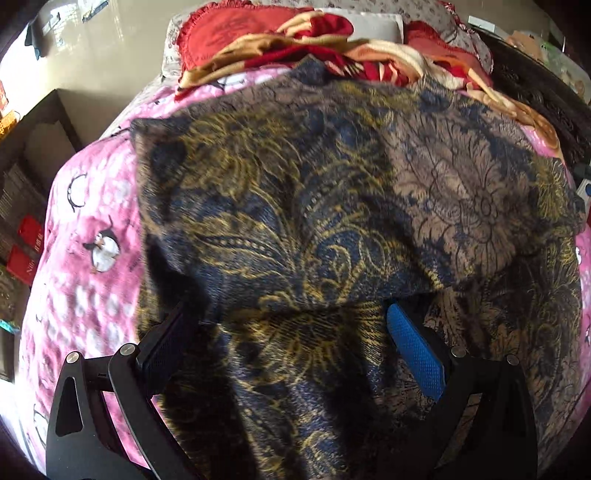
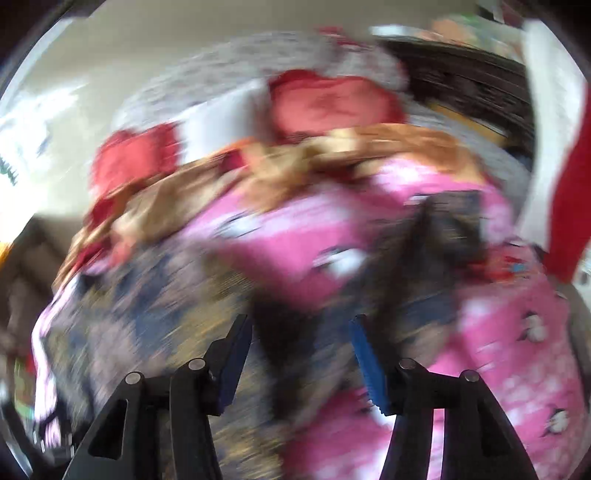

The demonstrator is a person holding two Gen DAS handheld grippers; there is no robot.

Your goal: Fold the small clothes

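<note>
A dark blue, gold and brown patterned cloth (image 1: 332, 206) lies spread on a pink penguin-print bedsheet (image 1: 85, 236). My left gripper (image 1: 291, 314) is open wide, its fingers on either side of a raised fold of the cloth, which drapes over the space between them. The right wrist view is heavily motion-blurred. My right gripper (image 2: 301, 328) is open, with a dark part of the cloth (image 2: 147, 302) lying between and beyond its fingers, above the pink sheet (image 2: 295, 251). I cannot tell whether it touches the cloth.
A crumpled red, orange and cream blanket (image 1: 332, 48) and red pillows (image 1: 221, 33) lie at the head of the bed. Dark shelving (image 1: 26, 192) stands to the left on a pale floor. A dark carved headboard (image 1: 535, 92) is at the right.
</note>
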